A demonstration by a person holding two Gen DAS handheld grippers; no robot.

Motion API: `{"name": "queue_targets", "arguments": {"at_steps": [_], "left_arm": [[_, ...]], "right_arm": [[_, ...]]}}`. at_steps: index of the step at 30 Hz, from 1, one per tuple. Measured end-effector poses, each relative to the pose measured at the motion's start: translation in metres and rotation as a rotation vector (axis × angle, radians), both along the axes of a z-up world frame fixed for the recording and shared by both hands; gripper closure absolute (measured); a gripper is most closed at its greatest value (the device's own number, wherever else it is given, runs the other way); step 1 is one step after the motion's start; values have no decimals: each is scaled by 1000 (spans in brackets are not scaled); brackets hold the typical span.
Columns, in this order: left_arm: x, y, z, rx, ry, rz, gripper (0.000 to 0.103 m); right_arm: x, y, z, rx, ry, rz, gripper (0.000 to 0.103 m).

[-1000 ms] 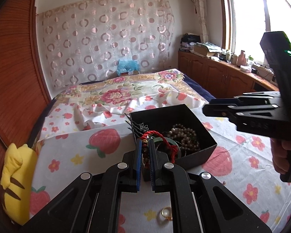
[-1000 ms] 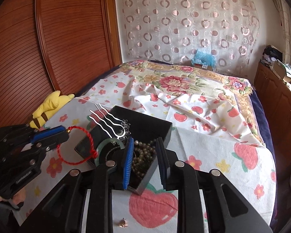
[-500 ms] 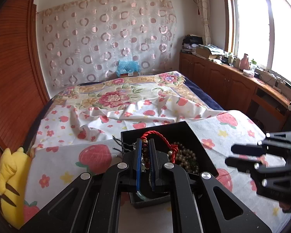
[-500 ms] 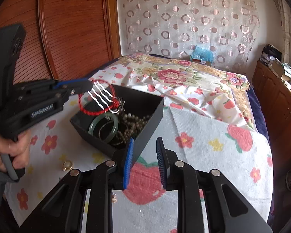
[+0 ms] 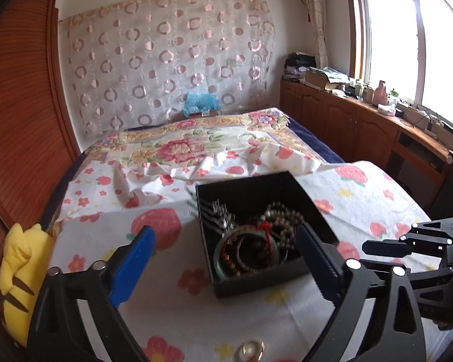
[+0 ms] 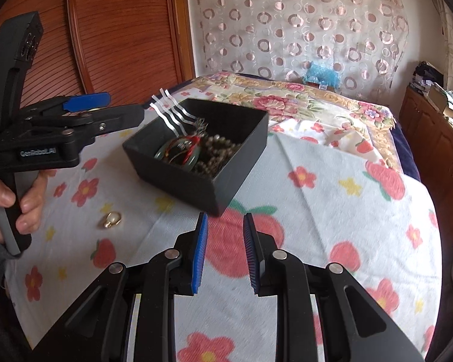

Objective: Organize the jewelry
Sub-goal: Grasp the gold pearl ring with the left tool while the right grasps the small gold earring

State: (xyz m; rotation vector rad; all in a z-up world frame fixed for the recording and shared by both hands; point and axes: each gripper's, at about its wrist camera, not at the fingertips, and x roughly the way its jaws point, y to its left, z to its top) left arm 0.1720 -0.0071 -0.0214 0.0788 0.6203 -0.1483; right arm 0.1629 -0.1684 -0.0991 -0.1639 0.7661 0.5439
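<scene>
A black open box (image 5: pixel 290 276) (image 6: pixel 181 178) sits on the flowered cloth and holds a green bangle (image 5: pixel 219 264), bead bracelets (image 5: pixel 284 221), a red cord bracelet (image 6: pixel 189 146) and silver hair pins (image 6: pixel 169 114). My left gripper (image 5: pixel 226 241) is open wide and empty, just short of the box's near-left side. It also shows in the right wrist view (image 6: pixel 105 108). My right gripper (image 6: pixel 225 253) is part open and empty, in front of the box's near corner. A gold ring (image 6: pixel 110 220) (image 5: pixel 252 348) lies on the cloth beside the box.
A yellow plush toy (image 5: pixel 18 271) lies at the left edge of the bed. A wooden wardrobe (image 6: pixel 120 30) stands on the left. A wooden cabinet (image 5: pixel 362 126) with clutter runs under the window on the right.
My left gripper has opened and let go of the red cord bracelet, which now lies in the box. My right gripper has drawn back from the box.
</scene>
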Motion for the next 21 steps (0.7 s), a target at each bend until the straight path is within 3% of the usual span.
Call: {"name": "queue_targets", "arguments": {"at_steps": [7, 11, 21], "left_arm": [[-22, 16, -25, 5, 71, -26, 9], [-31, 19, -45, 22, 121, -45, 8], [-43, 19, -71, 38, 225, -93, 8]], "right_arm": [[-17, 8, -11, -8, 21, 32, 77], [-22, 13, -18, -19, 31, 47, 69], [-26, 22, -26, -60, 57, 76, 69]]}}
